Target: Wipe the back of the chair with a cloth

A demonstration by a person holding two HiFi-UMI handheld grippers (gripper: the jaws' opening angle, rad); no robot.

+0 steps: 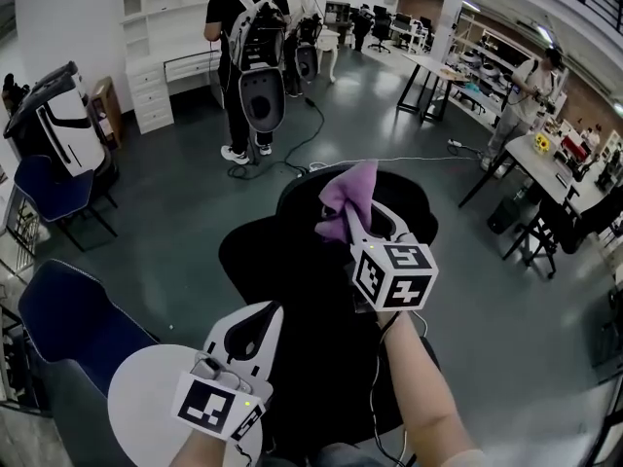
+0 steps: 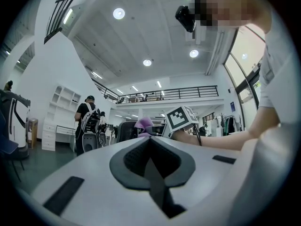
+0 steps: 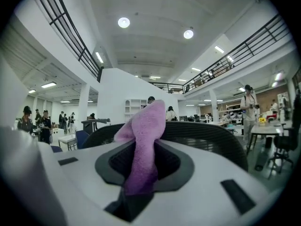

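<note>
Workshop | cloth (image 3: 141,140) clamped in right gripper (image 1: 352,224) jaws | chair back (image 3: 207,138) beyond

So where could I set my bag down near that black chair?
The grey floor is bare left of the black chair, up to the blue chairs, and on its right, short of the black-legged table. Beyond the chair it is crowded: a cable and people standing.
</note>
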